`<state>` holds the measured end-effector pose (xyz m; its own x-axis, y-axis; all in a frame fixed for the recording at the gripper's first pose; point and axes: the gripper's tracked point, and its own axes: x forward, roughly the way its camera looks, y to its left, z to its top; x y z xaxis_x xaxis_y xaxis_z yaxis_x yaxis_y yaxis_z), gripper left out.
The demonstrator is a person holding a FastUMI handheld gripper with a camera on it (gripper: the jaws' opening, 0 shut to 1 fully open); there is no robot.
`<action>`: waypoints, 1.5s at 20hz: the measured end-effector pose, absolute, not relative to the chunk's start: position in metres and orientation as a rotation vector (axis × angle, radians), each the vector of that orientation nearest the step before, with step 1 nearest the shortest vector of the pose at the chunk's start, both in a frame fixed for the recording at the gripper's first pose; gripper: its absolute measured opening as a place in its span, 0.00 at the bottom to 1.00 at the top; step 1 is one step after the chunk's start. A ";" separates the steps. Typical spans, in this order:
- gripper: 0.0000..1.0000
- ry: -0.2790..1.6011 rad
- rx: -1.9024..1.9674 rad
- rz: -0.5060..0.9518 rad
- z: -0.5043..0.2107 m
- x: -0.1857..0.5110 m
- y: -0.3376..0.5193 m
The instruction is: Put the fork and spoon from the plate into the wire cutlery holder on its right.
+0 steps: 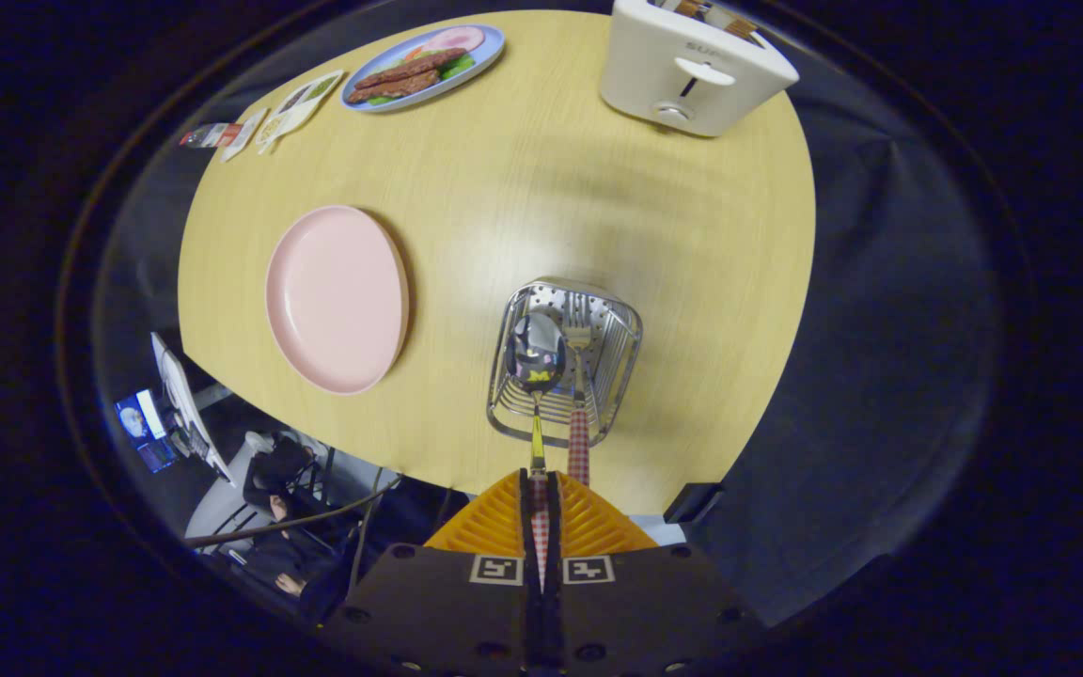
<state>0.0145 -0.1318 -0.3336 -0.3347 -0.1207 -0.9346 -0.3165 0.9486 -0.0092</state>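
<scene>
Your pink plate (pixel 337 298) lies bare on the table (pixel 541 169), close to its near edge. To its right stands the wire cutlery holder (pixel 565 362), upright, silver, also close to that edge. The fork (pixel 578 376) sits inside it, tines down, its red-checked handle sticking out. Beside the fork, the spoon (pixel 536 355) hangs bowl-down over the holder's mouth, its checked handle pinched between the two fingers of your gripper (pixel 540 481).

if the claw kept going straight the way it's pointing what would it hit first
Probably the wire cutlery holder just ahead: the claw, shut on the spoon handle, points into it, beside the fork. Depth is hard to judge.
</scene>
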 end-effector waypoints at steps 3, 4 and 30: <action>0.01 1.937 -0.386 0.197 -0.338 0.022 -0.138; 0.01 1.941 -0.395 0.194 -0.339 0.025 -0.138; 0.76 1.692 -0.245 0.232 -0.327 0.009 -0.086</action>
<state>0.0093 -0.0858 -0.3271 -0.1302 -0.0277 -0.9911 -0.2935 0.9559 0.0118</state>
